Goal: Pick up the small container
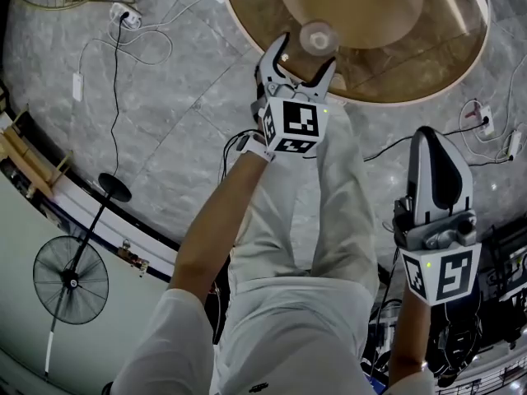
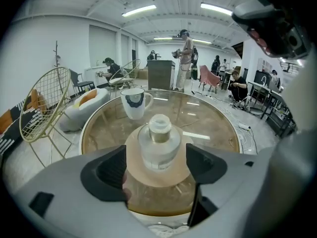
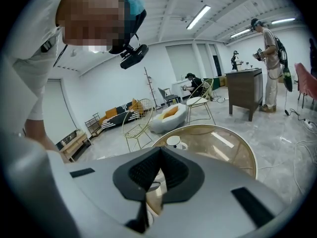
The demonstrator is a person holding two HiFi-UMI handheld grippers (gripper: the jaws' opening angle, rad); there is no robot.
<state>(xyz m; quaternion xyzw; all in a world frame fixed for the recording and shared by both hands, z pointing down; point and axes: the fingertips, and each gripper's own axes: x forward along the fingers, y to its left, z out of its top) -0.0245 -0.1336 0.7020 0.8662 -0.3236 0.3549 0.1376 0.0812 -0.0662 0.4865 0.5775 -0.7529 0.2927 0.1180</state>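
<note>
— Item one, what do we list for the task?

— One small container [image 2: 158,145], clear with a pale cap; upright on the round glass table [image 2: 218,120], seen over the tan disc [image 2: 168,178] below the glass; it stands inside the near rim, not at the edge.

— And our left gripper [image 1: 307,50]?

— Jaws spread wide, one to each side of the container; we see a gap on both sides, pads not touching it; nothing grasped.

— Item three, the right gripper [image 1: 430,137]?

— Jaws pressed together, with nothing between them; we hold it off the table, well apart from the rim, over the grey floor [image 1: 165,122] beside our leg.

— What room do we note round the container?

— Bare glass on all sides; one white mug [image 2: 133,102] on the far part of the top, well apart; the rest of the glass lies open to the right.

— Beyond the rim?

— Cables [image 1: 115,72] trail over the floor to the left; a wire chair [image 2: 44,105] stands near the table's left edge.
</note>
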